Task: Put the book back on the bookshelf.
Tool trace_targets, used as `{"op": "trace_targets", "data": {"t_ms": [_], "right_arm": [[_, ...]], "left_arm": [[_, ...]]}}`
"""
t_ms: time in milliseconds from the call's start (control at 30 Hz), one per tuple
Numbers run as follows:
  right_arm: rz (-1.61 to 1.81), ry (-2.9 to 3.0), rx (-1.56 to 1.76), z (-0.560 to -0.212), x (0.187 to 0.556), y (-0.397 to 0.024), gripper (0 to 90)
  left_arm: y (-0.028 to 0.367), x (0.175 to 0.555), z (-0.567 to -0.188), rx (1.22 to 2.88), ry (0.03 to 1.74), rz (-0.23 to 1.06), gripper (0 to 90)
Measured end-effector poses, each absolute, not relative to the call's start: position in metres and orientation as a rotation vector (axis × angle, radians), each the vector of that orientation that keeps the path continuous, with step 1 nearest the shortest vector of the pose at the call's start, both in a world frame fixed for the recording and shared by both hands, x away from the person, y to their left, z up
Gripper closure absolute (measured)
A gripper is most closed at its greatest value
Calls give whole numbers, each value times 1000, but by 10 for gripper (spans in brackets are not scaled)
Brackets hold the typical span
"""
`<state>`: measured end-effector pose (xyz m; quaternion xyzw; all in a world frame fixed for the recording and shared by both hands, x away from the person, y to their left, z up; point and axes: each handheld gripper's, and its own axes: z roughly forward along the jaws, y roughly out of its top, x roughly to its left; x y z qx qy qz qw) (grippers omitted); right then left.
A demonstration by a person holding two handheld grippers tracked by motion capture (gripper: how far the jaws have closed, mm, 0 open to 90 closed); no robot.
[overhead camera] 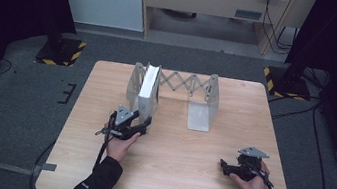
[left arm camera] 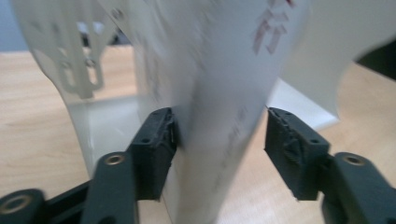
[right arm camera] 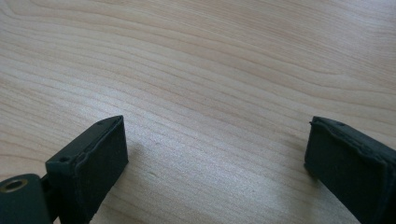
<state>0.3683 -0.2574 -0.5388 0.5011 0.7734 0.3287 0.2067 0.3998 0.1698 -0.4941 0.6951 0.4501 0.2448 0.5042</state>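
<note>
— Pale wooden counter (overhead camera: 174, 146), dark floor around. What's the thing?

— A thin white book (overhead camera: 147, 91), upright in the left end of a grey folding rack (overhead camera: 192, 90), faint red print on its cover.

— And the left tool (left arm camera: 219, 135)?

— At the book's near edge, which sits between its jaws; one pad touches, the other stands just clear.

— The right tool (right arm camera: 215, 144)?

— Wide apart, nothing held, well to the right near the counter's near edge.

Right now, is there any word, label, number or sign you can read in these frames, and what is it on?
None can be read.
Red print near the top of the white book: blurred, unreadable.
Faint grey marks lower on the same cover: blurred, unreadable.
Book standing in the metal rack, seen from the high view: marks too small to read.
Yellow-and-black striped stand bases on the floor: warning stripes, no text.
</note>
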Motion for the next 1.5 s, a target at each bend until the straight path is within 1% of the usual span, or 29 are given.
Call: {"op": "trace_targets", "data": {"t_ms": [33, 100, 167, 200, 367, 567, 867, 1267, 1500], "right_arm": [[916, 2154, 1394, -539, 368, -257, 62], [915, 2154, 1396, -539, 368, -257, 62], [916, 2154, 1394, -539, 368, -257, 62], [916, 2154, 1394, -539, 368, -257, 62], [915, 2154, 1396, -539, 368, -257, 62], [915, 2153, 1397, -539, 368, -257, 62], [915, 2154, 1396, -539, 368, -257, 62], [915, 2154, 1396, -539, 368, -257, 62], [915, 2154, 1396, -539, 368, -257, 62]], "left_arm": [[172, 397, -494, 1717, 1072, 597, 410], [174, 395, -497, 1705, 1059, 592, 429], [177, 395, -500, 1692, 1066, 597, 509], [178, 396, -500, 1683, 1073, 580, 524], [176, 397, -500, 1695, 1067, 586, 523], [170, 399, -499, 1708, 1054, 630, 517], [167, 407, -500, 1704, 1058, 658, 515], [169, 421, -498, 1734, 1041, 665, 515], [172, 427, -501, 1714, 1031, 673, 515]]}}
